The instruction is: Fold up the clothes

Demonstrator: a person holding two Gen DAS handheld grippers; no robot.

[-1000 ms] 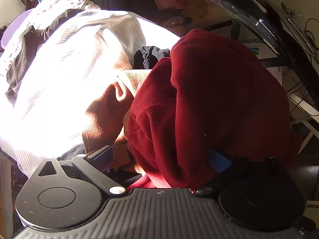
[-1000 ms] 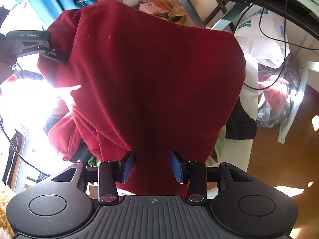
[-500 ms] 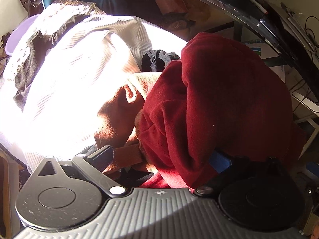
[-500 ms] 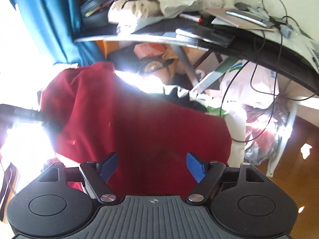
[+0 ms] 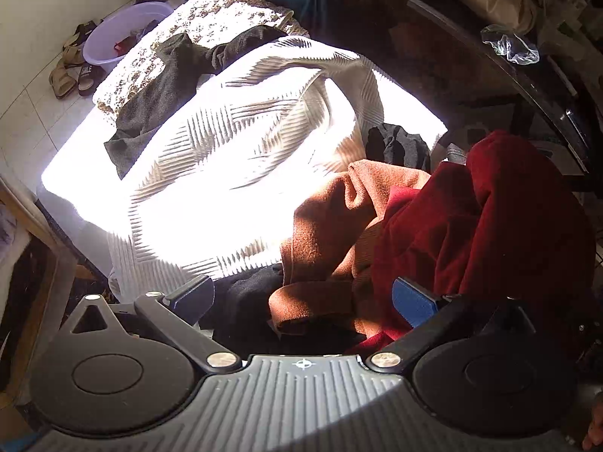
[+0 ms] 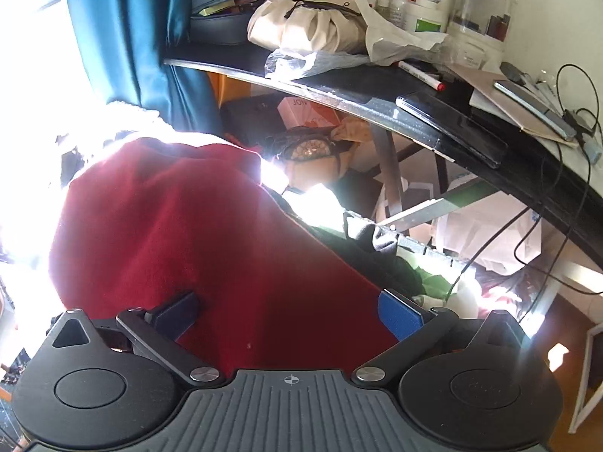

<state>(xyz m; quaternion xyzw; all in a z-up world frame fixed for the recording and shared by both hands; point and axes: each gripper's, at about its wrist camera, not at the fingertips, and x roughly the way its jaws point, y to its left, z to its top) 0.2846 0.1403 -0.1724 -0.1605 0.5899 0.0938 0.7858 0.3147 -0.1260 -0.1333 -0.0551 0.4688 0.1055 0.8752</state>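
Two spread tools, red garment [image 6: 181, 233]

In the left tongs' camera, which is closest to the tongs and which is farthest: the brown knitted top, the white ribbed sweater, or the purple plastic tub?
1. Brown knitted top: right between the open left tongs.
2. White ribbed sweater: beyond it, middle, in bright sun.
3. Purple plastic tub: far upper left, on the floor.

A dark red fleece garment [image 6: 188, 233] lies bunched beside a rust-brown knit [image 5: 331, 233] on the clothes pile.
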